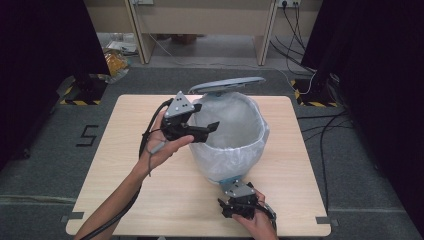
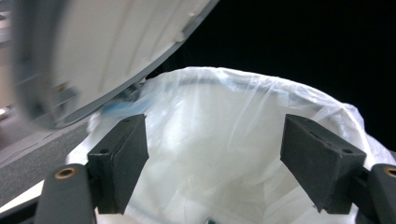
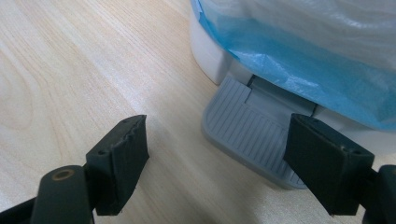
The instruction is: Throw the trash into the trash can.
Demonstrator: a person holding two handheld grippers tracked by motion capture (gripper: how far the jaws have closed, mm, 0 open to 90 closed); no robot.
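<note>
Left gripper (image 1: 212,125) hung at the near-left rim of the bin (image 1: 235,172), its jaws parted with nothing between them, aimed across the mouth of the white bag (image 1: 235,127) that lined it. Right gripper (image 1: 226,209) sat low at the front of the counter (image 1: 150,210), just before the foot of the bin, jaws also apart and empty, with the grey pedal (image 3: 250,133) lying on the wood ahead of them. The bin stood at the middle of the counter, nearer its right side, with its lid (image 1: 227,85) raised at the back.

By my judgement the step in hand was seating the bag around the rim. To do it well, the left gripper would need to close on the loose plastic alone, at the fold over the edge, and draw it outward and down without dragging the bin across the counter; pulling too hard could tear so thin a film. The right gripper looked well placed to steady the base, and it should keep off the pedal unless the lid was meant to move.

From above, both hands, the whole bin and the open lid were plain. The left gripper view looked into the bag's hollow, with the pale underside of the lid (image 2: 116,42) close overhead. The right gripper view gave the ribbed pedal, the white base (image 3: 210,56) and a blue plastic layer (image 3: 299,65) hanging under the white bag
</note>
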